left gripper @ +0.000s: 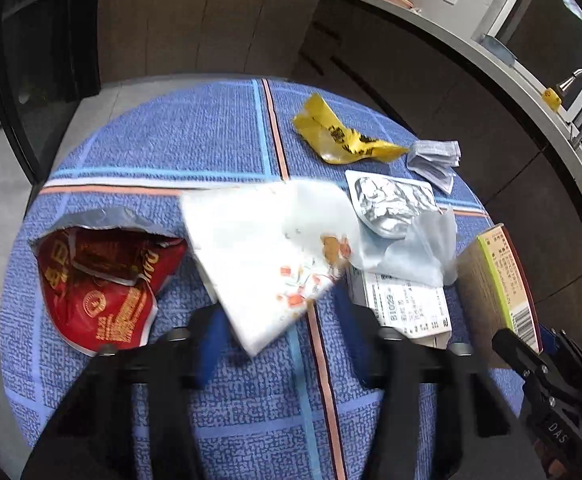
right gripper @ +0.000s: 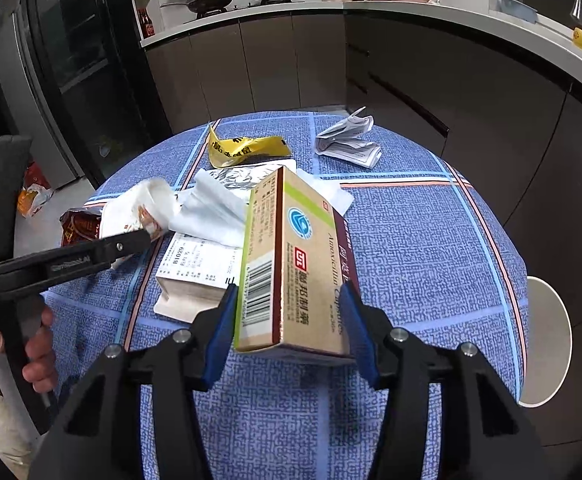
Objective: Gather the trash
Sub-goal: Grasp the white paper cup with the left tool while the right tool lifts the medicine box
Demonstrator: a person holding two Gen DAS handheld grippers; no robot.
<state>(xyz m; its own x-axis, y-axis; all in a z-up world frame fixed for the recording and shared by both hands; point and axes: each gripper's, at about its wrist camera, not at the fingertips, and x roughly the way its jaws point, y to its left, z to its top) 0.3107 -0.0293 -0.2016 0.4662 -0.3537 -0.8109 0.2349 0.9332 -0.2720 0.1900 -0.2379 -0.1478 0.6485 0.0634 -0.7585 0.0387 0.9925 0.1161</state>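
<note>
the right gripper (right gripper: 289, 330) sits nearest, its blue pads pressed against both long sides of a tan medicine box (right gripper: 295, 264) with a barcode and a maroon edge, so its jaws are clamped on that box, which is tilted up off the blue checked tablecloth (right gripper: 431, 248). in the left wrist view the left gripper (left gripper: 281, 338) has its jaws spread wide; a white printed wrapper (left gripper: 263, 248) hangs blurred in the gap between the pads, and whether either pad touches it cannot be told. from the right wrist view the tip of that left gripper reaches to the wrapper's crumpled end. just left of the wrapper lies a torn red snack bag (left gripper: 99, 280), open and flat on the cloth. on the other side a white receipt-labelled packet (left gripper: 407, 304) lies under a pale translucent plastic sheet (left gripper: 411, 248), which also overlaps a crinkled silver foil pouch (left gripper: 391, 204). these crowd the space between the two grippers. farther back a yellow wrapper (left gripper: 339, 136) lies alone, with a folded printed leaflet (left gripper: 435, 158) just beside it. beyond the table edge stand dark kitchen cabinets (right gripper: 271, 64) under a pale counter (right gripper: 451, 16), and a white round stool (right gripper: 547, 340) shows at the table's right side.
</note>
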